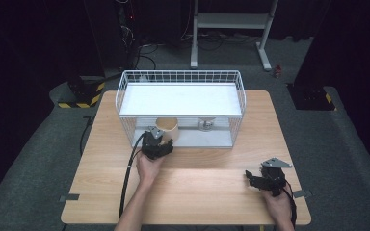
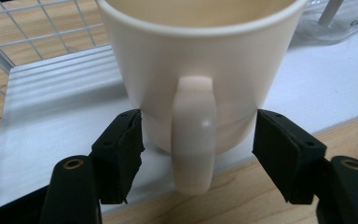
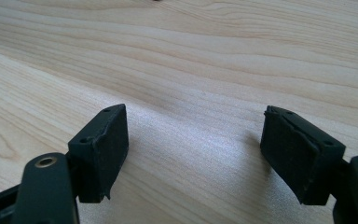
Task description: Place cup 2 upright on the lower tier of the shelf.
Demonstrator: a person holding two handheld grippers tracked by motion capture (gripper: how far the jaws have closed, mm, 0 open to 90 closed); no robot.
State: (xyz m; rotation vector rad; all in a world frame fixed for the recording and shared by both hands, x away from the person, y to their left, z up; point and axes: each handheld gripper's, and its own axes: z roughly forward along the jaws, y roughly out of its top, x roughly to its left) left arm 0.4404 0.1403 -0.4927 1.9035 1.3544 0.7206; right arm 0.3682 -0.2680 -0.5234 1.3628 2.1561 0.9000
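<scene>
So my left gripper [image 1: 157,146] is up at the open front of the white wire basket [image 1: 125,91], forearm stretched diagonally in from the bottom edge of the high view, hand wrapped round the gripper body and its cable trailing back along the arm. From above, the cream mug [image 1: 167,126] sits on the lower white shelf [image 1: 207,138] of that basket, right at the front lip, upright. In the left gripper view the mug [image 2: 200,70] is dead centre with its handle [image 2: 194,135] pointing straight back at me, between the two black jaws. One pad [image 2: 126,144] looks like it's just touching the mug wall low down, the other pad [image 2: 279,144] sits just beside the wall with a sliver of gap, so I'd call the jaws open around it, not clamped yet. The gripper points roughly level into the basket.

My right gripper [image 1: 266,180] is parked well apart from all that, near the front right corner of the wooden table [image 1: 212,187], hand resting low, grey three-cornered plate on top. In the right gripper view its jaws stand apart with bare wood grain [image 3: 191,93] between them, nothing held. A clear glass thing [image 2: 335,21] stands further back on the shelf; I can't tell what it is.
</scene>
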